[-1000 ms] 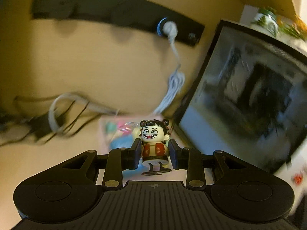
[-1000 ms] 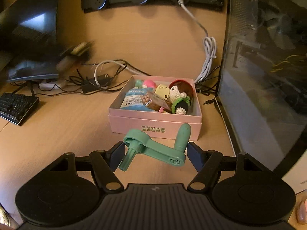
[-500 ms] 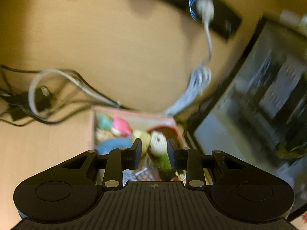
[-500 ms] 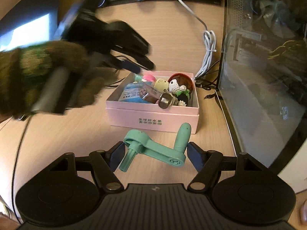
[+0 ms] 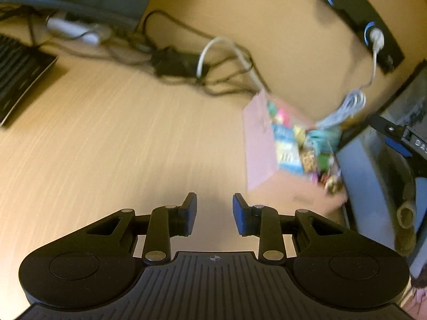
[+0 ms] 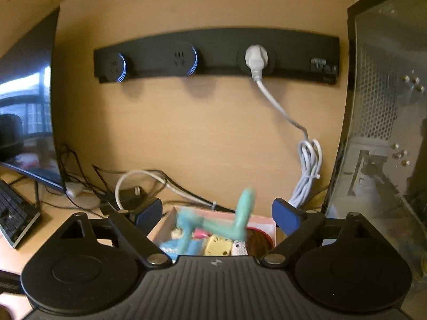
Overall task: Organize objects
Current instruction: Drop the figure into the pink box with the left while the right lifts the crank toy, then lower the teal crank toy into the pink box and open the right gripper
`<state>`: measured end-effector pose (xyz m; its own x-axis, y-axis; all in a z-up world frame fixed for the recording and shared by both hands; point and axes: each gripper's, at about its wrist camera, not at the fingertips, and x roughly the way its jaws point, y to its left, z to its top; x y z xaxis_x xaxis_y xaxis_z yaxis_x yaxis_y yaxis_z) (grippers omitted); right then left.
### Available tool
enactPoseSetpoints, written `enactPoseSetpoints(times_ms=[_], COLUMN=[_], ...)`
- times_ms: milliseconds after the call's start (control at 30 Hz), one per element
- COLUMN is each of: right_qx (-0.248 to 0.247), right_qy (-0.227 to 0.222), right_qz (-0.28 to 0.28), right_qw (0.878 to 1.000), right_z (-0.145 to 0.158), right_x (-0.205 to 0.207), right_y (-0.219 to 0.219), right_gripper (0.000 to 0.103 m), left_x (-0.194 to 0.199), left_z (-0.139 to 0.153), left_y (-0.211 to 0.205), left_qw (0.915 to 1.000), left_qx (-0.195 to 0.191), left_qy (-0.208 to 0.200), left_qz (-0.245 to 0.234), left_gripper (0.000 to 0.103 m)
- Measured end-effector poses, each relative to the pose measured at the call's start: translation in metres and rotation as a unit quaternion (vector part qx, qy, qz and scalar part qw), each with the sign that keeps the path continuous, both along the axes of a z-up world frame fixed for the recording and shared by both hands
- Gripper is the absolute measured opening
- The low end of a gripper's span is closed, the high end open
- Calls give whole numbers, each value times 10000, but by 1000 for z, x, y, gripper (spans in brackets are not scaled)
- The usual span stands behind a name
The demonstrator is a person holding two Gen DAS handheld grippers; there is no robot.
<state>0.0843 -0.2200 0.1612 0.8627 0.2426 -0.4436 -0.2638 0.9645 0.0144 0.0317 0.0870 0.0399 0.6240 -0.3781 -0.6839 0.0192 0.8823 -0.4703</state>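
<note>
A pink box full of small toys sits on the wooden desk, right of my left gripper. My left gripper is open and empty above bare desk, well left of the box. In the right wrist view my right gripper is open over the same pink box. A blurred teal crank handle shows between its spread fingers, over the toys in the box; it touches neither pad. A yellow toy and a red-brown toy lie beneath it.
A dark computer case stands right of the box. A black socket strip with a white plug and cable is on the back wall. Tangled cables lie behind. A keyboard and monitor are at the left.
My left gripper let go of the figurine over the box and swung left, now empty. My right gripper carried the teal crank from the desk to over the box and opened.
</note>
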Motion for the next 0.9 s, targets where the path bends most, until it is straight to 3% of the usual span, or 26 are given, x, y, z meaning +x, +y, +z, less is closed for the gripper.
enactPoseSetpoints(times_ms=[200, 333, 433, 567, 733, 900], right_qx=[-174, -30, -3, 189, 425, 78], right_qy=[1018, 1506, 1463, 1389, 944, 689], right_qz=[15, 53, -32, -71, -341, -598], right_qw=[9947, 9886, 9892, 9901, 9940, 9958], right_z=[-60, -80, -82, -78, -57, -51], right_x=[-12, 2, 16, 43, 40, 29], right_y=[3, 11, 22, 24, 7, -4], right_gripper=[87, 64, 56, 35, 35, 35], left_x=[-26, -33, -34, -38, -42, -39], left_z=[-11, -11, -14, -15, -14, -16], left_y=[-10, -16, -12, -8, 0, 7], left_qw=[9987, 9972, 9974, 9975, 9978, 9981], left_qx=[180, 401, 361, 351, 356, 330], left_qy=[248, 190, 295, 361, 396, 437], left_qz=[-404, -604, -547, -503, -400, -268], left_gripper=[32, 32, 32, 32, 32, 32])
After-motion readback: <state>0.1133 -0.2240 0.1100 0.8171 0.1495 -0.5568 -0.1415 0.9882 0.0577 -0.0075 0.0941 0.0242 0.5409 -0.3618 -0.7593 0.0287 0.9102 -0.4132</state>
